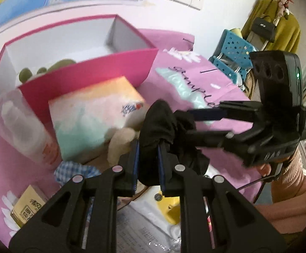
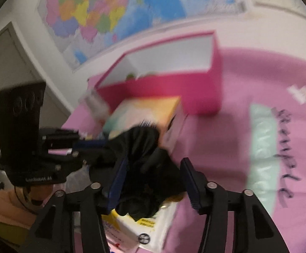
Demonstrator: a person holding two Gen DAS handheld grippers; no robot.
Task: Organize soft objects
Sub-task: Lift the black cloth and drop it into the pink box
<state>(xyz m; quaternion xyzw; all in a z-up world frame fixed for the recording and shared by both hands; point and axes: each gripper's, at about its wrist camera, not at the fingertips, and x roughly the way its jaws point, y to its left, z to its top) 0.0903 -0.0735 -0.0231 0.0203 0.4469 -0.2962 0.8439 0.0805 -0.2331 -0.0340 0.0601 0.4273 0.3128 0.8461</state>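
A crumpled black cloth [image 1: 161,122] hangs over the pink cloth-covered surface [image 1: 195,80]. My left gripper [image 1: 148,147] is shut on its lower part, both pads pressed into the fabric. From the right, my right gripper [image 1: 187,124] reaches in with its tips at the cloth's edge. In the right wrist view the black cloth [image 2: 144,143] sits between the fingers of the right gripper [image 2: 154,162], which stands open: the right pad is clear of the fabric. The left gripper [image 2: 107,147] pinches the cloth from the left. Behind stands an open pink box [image 1: 89,78] with a green plush [image 1: 26,73] inside.
A pastel tissue box [image 1: 94,113] lies in front of the pink box. Near it are a beige plush [image 1: 123,139], a blue checked cloth [image 1: 68,170], a clear bottle [image 1: 20,126] and a yellow carton [image 1: 26,206]. A white-yellow packet [image 2: 153,225] lies under the black cloth.
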